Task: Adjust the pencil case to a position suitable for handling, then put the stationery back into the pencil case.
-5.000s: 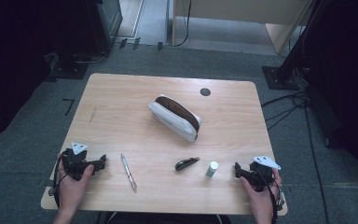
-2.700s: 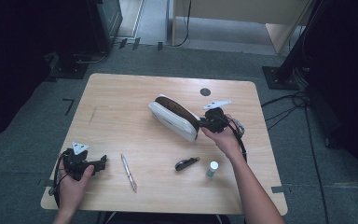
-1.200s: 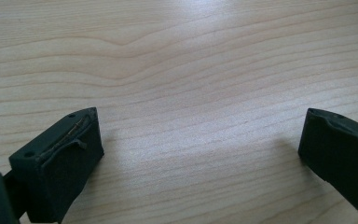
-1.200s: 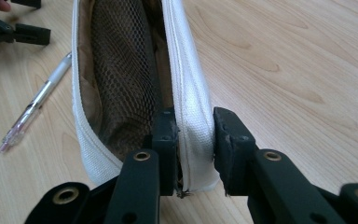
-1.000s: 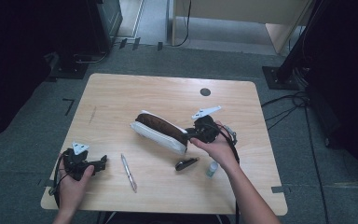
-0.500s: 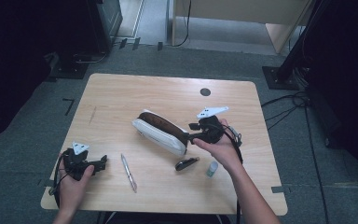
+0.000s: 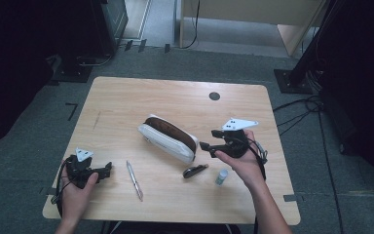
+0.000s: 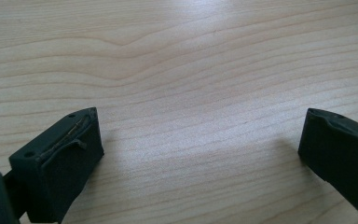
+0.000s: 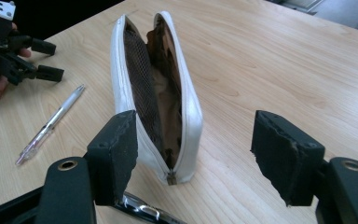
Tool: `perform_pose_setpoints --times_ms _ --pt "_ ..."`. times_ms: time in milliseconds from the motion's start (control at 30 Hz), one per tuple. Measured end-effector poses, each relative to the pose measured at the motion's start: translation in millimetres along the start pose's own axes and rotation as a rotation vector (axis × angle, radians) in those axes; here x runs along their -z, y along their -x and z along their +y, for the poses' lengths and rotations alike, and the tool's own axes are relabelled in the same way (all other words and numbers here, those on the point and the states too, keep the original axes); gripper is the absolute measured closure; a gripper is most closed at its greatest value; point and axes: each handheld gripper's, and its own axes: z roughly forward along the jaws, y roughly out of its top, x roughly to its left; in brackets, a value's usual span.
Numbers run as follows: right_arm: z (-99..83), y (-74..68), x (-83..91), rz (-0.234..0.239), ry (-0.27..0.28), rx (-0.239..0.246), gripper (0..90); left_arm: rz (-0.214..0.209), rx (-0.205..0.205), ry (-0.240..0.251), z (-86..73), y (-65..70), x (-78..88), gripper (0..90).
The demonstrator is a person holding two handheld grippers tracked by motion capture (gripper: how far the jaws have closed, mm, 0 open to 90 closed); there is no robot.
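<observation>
**benchrat:** where's the pouch sitting right now?

**me:** The white zip-up pencil pouch with the brown mesh lining is lying mid-table on the light wooden table, unzipped, mouth facing up. My right hand-held gripper sits just off its near end. In the right gripper view the pouch's zipper end is between the jaws, but the pads aren't pressing on it. Those jaws have just been opening, so they're apart with a gap on each side.

**benchrat:** and the left?

**me:** The left hand-held gripper is parked near the table's front-left corner, jaws wide apart over bare wood, nothing in them. A clear plastic pen lies just to its right. Between the pouch and the front edge there's a small dark glossy clip-like thing, can't tell exactly what it is, and beside that a small white tube standing upright, right by my right hand.
</observation>
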Motion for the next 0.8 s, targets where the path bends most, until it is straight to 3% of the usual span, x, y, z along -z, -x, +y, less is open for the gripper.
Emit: perform_pose_setpoints --times_ms 367,800 --pt "-28.4 -1.0 28.3 -0.033 0.103 -0.034 35.5 0.000 -0.001 -0.001 0.0 0.0 0.0 0.0" --pt "-70.7 -12.4 45.0 -0.013 0.125 -0.072 42.2 0.000 -0.001 -0.001 0.0 0.0 0.1 0.0"
